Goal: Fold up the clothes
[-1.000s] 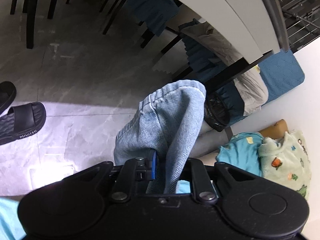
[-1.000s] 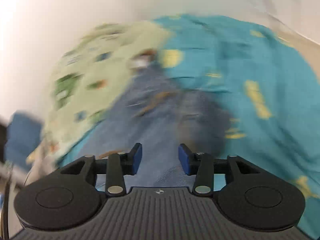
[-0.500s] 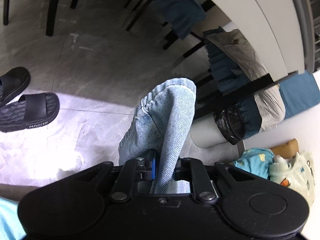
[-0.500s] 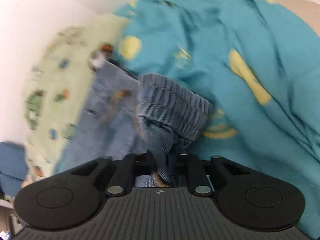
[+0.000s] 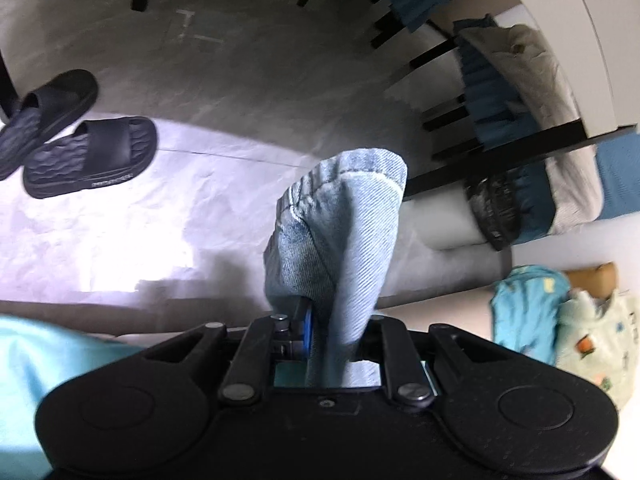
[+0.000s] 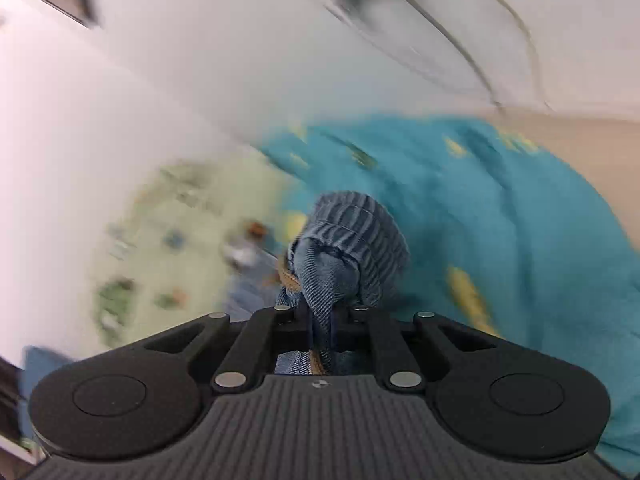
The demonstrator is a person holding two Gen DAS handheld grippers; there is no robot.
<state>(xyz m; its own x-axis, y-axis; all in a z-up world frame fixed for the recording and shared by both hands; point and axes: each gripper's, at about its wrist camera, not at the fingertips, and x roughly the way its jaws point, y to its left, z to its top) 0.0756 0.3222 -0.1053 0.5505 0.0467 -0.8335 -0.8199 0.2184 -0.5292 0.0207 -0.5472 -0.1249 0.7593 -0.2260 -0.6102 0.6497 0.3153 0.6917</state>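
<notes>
My left gripper is shut on a fold of light blue denim jeans, which stick up between the fingers, held above the floor. My right gripper is shut on another bunched part of the jeans, near the ribbed waistband. Below it lie a teal garment with yellow prints and a pale green printed garment. The same two garments show in the left wrist view, teal and green, at the right edge.
In the left wrist view, black slippers lie on the grey tiled floor at left. Chair legs, draped clothes and a white table edge stand at the top right. A white wall lies behind the garments in the right wrist view.
My right gripper closed on the jeans and lifted them off the pile. My left gripper, still holding the denim, moved away from the pile, which shifted right and looks smaller.
</notes>
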